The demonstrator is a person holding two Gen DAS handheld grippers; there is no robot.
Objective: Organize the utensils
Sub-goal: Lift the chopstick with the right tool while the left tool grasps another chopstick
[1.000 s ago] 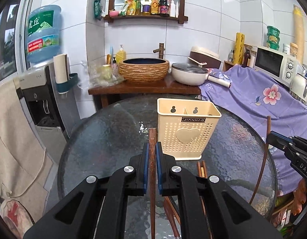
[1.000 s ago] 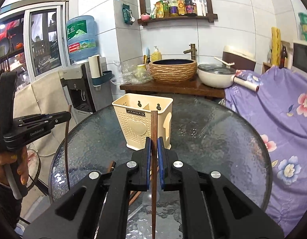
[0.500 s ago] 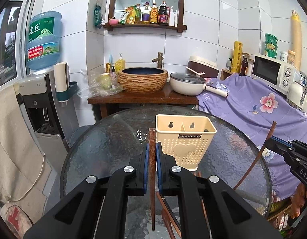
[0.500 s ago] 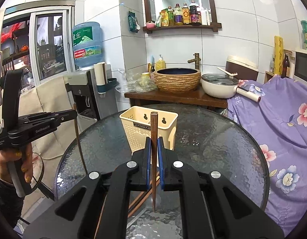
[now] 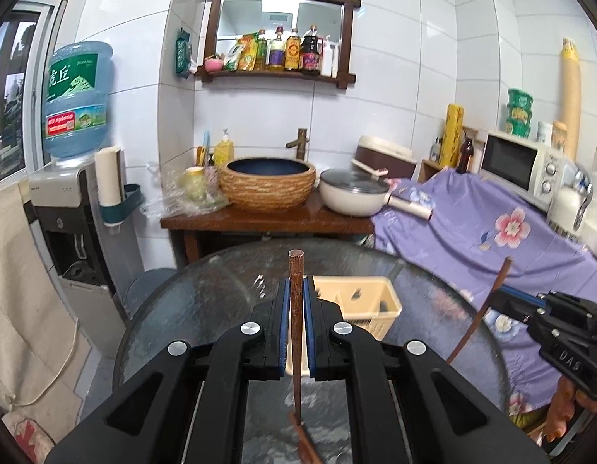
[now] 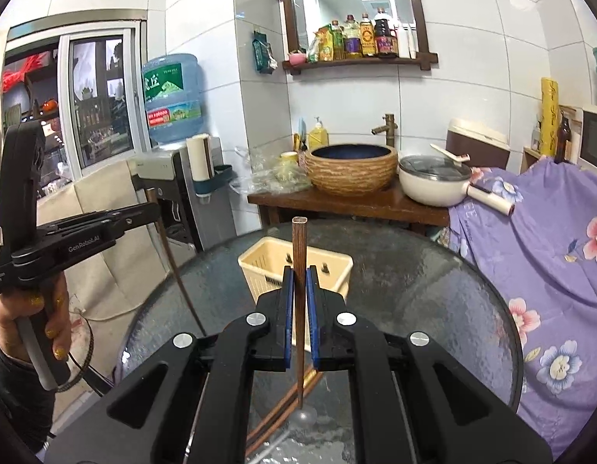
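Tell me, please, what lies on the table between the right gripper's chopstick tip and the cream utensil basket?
In the right wrist view, the right gripper's fingers hide that stretch; below them, loose chopsticks lie on the glass table before the utensil basket.

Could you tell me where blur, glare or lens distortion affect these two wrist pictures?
Left wrist view: the cream utensil basket and glass table look smeared, while the chopstick in the jaws stays sharp. Right wrist view: wall tiles bow toward the edges, corners go black, and the mirror looks washed out.
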